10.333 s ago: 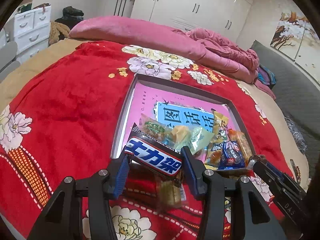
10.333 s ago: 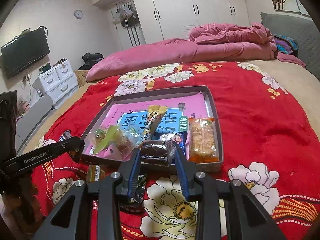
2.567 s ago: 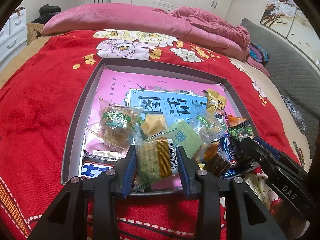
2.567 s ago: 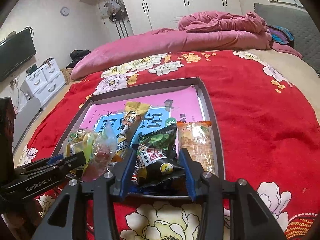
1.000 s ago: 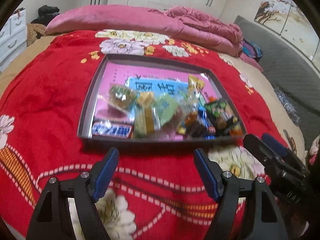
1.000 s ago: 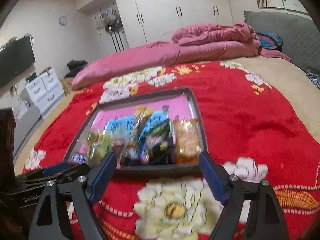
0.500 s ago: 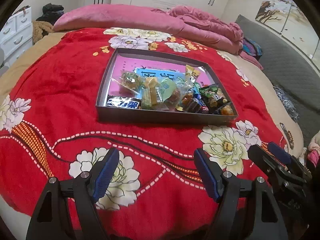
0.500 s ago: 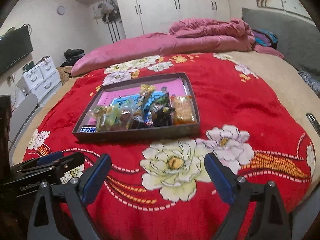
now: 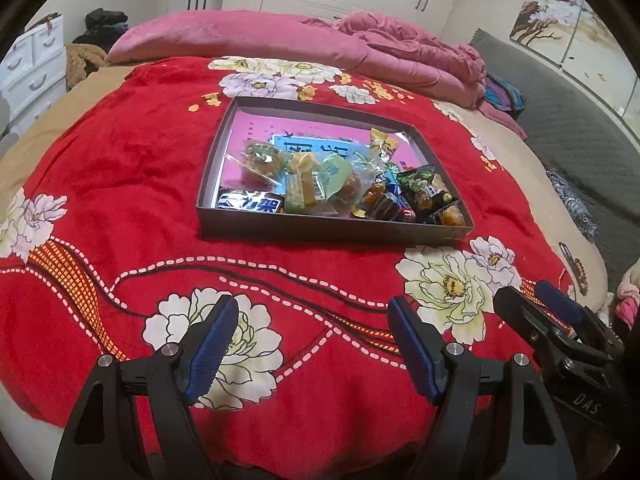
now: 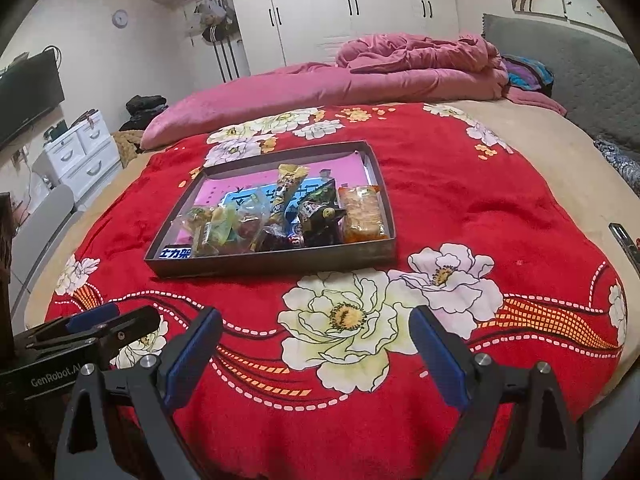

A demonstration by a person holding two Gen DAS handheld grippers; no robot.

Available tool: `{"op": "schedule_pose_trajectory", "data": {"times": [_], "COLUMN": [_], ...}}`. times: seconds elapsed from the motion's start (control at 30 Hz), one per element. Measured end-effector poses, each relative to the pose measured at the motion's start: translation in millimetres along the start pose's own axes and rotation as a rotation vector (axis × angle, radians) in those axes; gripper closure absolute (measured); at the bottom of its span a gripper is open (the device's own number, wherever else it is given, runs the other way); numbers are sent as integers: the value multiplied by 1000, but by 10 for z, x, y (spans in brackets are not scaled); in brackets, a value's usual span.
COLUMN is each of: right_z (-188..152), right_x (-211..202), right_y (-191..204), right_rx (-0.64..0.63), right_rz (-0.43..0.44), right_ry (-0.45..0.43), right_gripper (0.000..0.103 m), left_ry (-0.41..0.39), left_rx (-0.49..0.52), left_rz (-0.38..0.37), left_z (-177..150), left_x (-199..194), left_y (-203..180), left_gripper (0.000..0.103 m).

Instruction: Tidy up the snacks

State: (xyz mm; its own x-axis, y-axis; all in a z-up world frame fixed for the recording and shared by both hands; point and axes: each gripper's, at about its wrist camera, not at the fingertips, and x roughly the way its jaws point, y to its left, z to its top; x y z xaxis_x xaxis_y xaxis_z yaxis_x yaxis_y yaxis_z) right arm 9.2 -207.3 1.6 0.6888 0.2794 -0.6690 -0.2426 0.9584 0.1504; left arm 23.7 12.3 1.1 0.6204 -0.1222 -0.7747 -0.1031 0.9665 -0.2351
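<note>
Bed with red floral blanket [image 9: 120, 168]; shallow grey tray [image 10: 280, 260] of snacks [image 9: 340, 188]; white wardrobes [image 10: 360, 12]. Left gripper [image 9: 312, 340], right gripper [image 10: 316, 344]: jaws released, nothing between, the right's having just widened.

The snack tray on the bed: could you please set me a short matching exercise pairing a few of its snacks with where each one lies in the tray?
Places are as seen in the right wrist view, in the tray.

Things:
1. blue-labelled chocolate bar
2. orange cracker pack
3. tall yellow snack pack
4. dark green pea pack

Places:
A. along the right wall
B. near left corner
C. middle, reaching furthest towards the far wall
D. just left of the orange pack

Pairs: 1-B, 2-A, 3-C, 4-D
</note>
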Motion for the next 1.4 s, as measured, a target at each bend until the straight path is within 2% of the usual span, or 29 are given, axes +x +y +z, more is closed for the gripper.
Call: {"op": "schedule_pose_trajectory", "data": {"times": [1.17, 1.4], "right_z": [-8, -12], "right_x": [66, 67], "right_y": [15, 11], "right_rx": [-10, -9], "right_rz": [-11, -14], "right_ry": [22, 27], "right_gripper": [8, 6], "left_ry": [-9, -13], "left_rx": [3, 8], "left_rz": [8, 35], "left_z": [13, 17], "left_x": [2, 0], "left_y": [-15, -13], "left_gripper": [25, 25]}}
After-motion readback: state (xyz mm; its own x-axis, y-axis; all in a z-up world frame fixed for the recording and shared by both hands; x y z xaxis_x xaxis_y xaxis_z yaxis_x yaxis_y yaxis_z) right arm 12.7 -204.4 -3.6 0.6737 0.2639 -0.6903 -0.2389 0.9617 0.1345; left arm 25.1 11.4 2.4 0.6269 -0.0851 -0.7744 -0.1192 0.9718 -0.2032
